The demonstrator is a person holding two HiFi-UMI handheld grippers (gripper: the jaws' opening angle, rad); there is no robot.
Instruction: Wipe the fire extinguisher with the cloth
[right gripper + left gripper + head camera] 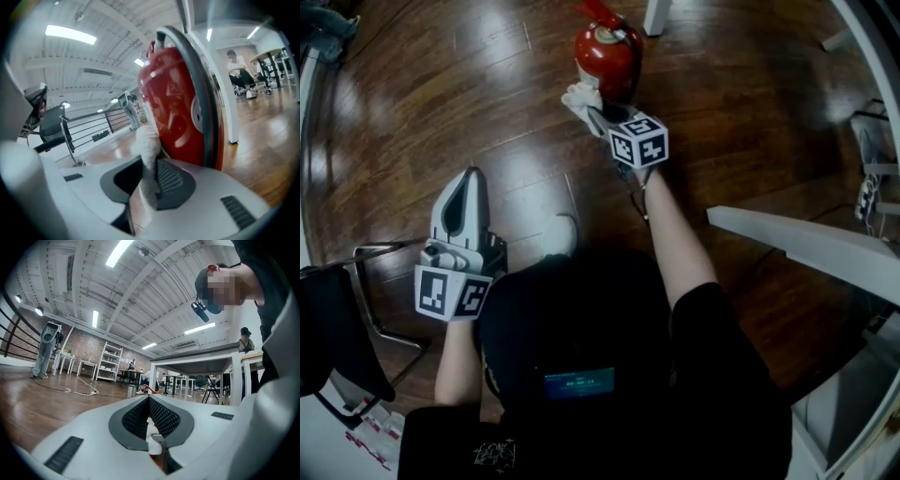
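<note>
A red fire extinguisher (607, 56) stands upright on the dark wooden floor at the top middle of the head view. My right gripper (592, 111) is shut on a white cloth (579, 97), which is pressed against the extinguisher's lower left side. In the right gripper view the cloth (147, 143) sticks up from between the jaws of that gripper (149, 165) and touches the red body (180, 103), beside a black hose (202, 93). My left gripper (471, 180) hangs well back at the lower left, away from the extinguisher, jaws together (149, 399) and holding nothing.
A white table (806, 246) juts in from the right. A black chair with metal legs (342, 319) stands at the left. A white table leg (655, 13) stands behind the extinguisher. The person's shoe (560, 234) rests on the floor between the grippers.
</note>
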